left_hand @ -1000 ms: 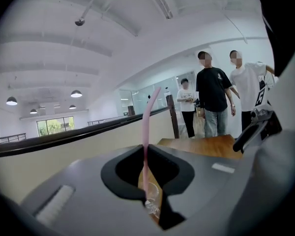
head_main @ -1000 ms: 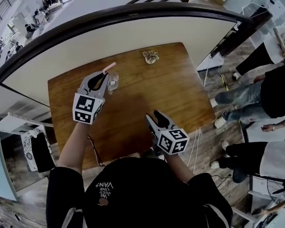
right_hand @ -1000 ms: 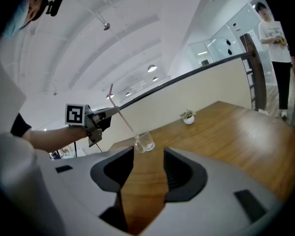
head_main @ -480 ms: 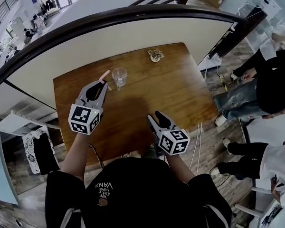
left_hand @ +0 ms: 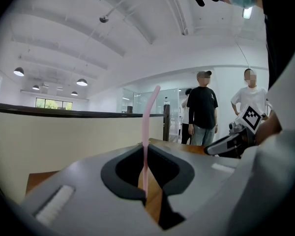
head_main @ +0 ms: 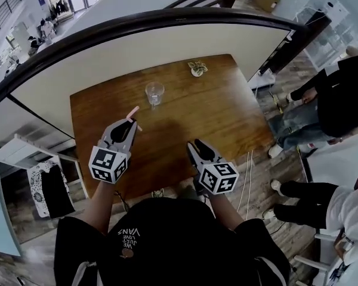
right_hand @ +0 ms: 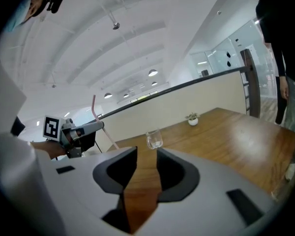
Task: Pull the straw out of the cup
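**While the left gripper (left_hand: 146, 149) clenched the thin pink plastic straw (left_hand: 147, 127), the small clear glass cup (head_main: 154, 92) stood apart**

As we read outward from the fingers, the left jaws were pinched on the straw. Its long axis ran nearly upright through them, with the bent tip above. Our right gripper (right_hand: 146, 154) was closing on nothing, only bare wood showing between its jaws. Beyond the left fingers, farther up the brown wooden table (head_main: 227, 118), the cup stood upright, well apart from the straw and free of it. The pull looked done to us, and the left hand was the nearer to the cup. In the left gripper view the straw's lower end was lost among the jaws and the cup was out of frame. We could not make out the cup's contents.
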Motion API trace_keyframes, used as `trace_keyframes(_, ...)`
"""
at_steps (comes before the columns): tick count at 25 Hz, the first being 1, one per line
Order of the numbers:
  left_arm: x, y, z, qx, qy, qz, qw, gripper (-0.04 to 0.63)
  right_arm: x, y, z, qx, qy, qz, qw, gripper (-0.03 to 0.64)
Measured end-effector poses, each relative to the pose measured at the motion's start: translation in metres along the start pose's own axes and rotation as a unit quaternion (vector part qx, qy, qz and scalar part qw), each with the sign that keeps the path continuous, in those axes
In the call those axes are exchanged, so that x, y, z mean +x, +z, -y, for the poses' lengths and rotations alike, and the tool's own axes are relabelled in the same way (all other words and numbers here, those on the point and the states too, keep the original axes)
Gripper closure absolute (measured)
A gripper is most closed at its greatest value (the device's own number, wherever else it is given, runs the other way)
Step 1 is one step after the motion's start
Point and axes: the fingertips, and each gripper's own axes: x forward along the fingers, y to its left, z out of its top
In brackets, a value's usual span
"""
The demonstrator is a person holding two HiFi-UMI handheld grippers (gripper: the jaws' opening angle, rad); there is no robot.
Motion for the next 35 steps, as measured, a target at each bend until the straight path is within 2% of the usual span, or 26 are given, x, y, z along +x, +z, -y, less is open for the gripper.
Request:
trace_keyframes(8,-0.022,-0.024,0.029,-0.028,0.025,-0.022,0.9991,0.561,-0.01,0.006,0.003,-0.014,0.023,-0.008,1.0,0.505)
trace_keyframes(17,-0.042,-0.036,0.076,-0.047,0.064,-0.029,0.9964,0.561,-0.035,0.002,0.017,-0.03,0.052,-0.02,0.998,0.538)
trace_keyframes(27,-0.055,-0.041,0.119,-0.049,0.094,-0.031,0.9938,0.561,-0.059,-0.006,0.026,-0.043,0.085,-0.032,0.995,0.553)
trace_keyframes(35,-0.058,-0.047,0.153,-0.046,0.102,-0.033,0.9931,0.561,-0.083,-0.02,0.039,-0.051,0.088,-0.042,0.994,0.577)
